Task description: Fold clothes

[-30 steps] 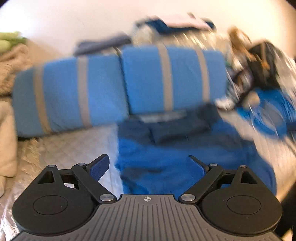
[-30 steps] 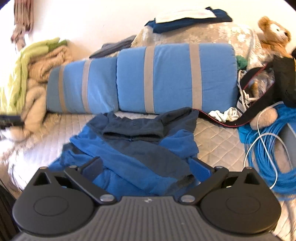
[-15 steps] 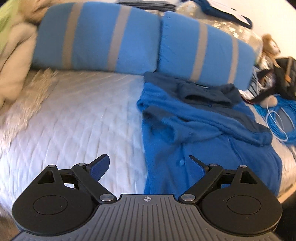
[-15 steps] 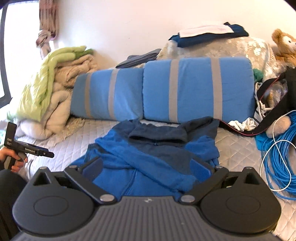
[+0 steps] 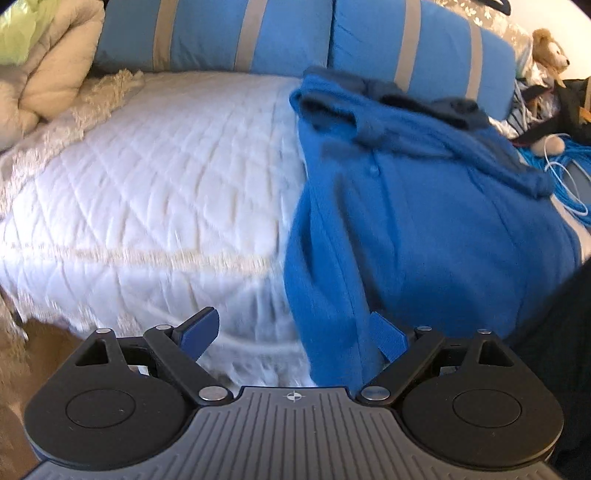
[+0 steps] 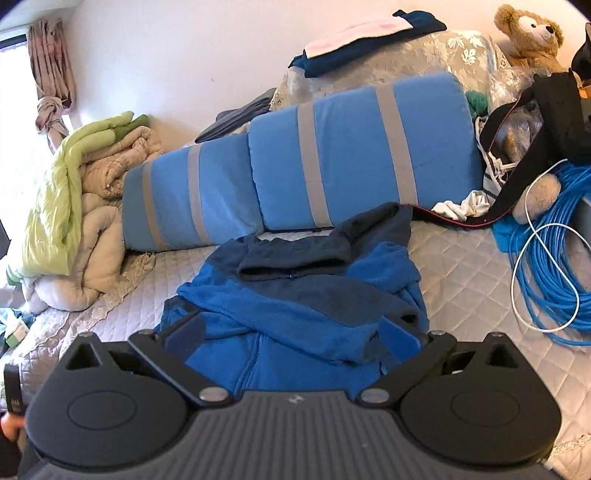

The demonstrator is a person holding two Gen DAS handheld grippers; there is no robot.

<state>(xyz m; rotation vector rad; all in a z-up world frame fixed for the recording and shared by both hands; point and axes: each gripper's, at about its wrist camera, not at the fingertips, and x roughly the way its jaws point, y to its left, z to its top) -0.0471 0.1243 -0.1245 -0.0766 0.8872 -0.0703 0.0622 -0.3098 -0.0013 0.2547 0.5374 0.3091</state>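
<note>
Hanging over the bed (image 5: 155,177) front edge, the jacket (image 5: 424,221) hem now sits nearer the left gripper (image 5: 293,332); both it and the right gripper (image 6: 291,332) gape wide, holding nothing.

Home bedroom: quilted bed (image 5: 155,177), striped blue pillows (image 6: 332,158), teddy bear (image 6: 532,33) upper right, piled blankets (image 6: 81,206) left.

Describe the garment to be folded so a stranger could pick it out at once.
Start at the bed with its pale quilted cover and two blue striped pillows along the wall. In front of the pillows, rumpled on the cover, lies the fleece jacket. It alone is bright blue with a dark navy collar and shoulders; the blue cable to its right is a thin coil.
</note>
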